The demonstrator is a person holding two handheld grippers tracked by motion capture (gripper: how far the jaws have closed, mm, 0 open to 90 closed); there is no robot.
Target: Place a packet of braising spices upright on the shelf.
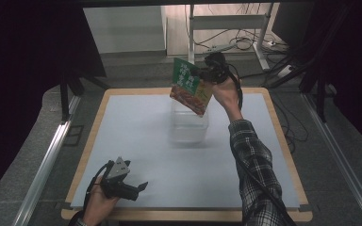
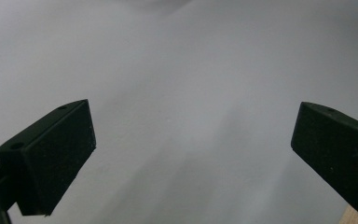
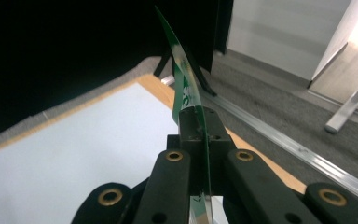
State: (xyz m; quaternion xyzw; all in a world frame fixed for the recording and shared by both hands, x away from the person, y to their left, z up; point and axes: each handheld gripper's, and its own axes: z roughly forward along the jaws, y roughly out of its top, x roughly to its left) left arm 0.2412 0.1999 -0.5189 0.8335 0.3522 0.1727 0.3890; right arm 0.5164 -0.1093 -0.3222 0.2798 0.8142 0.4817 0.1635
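Observation:
A green and red food pouch [image 1: 190, 86] hangs tilted above a clear plastic box [image 1: 189, 125] at the middle back of the table. My right gripper [image 1: 206, 71] is shut on the pouch's upper right corner. Seen edge-on in the right gripper view, the pouch [image 3: 186, 88] is pinched between the two jaws of the right gripper [image 3: 200, 140]. My left gripper [image 1: 139, 188] rests low near the table's front left edge, open with nothing in it. In the left gripper view its jaws stand wide apart over bare table, left gripper [image 2: 193, 140].
The table [image 1: 136, 136] has a pale blue-grey top with a wooden rim. Metal rails [image 1: 47, 160] run along both sides on the floor. A desk frame with cables [image 1: 235, 42] stands behind the table. A checked sleeve [image 1: 254, 165] crosses the right half.

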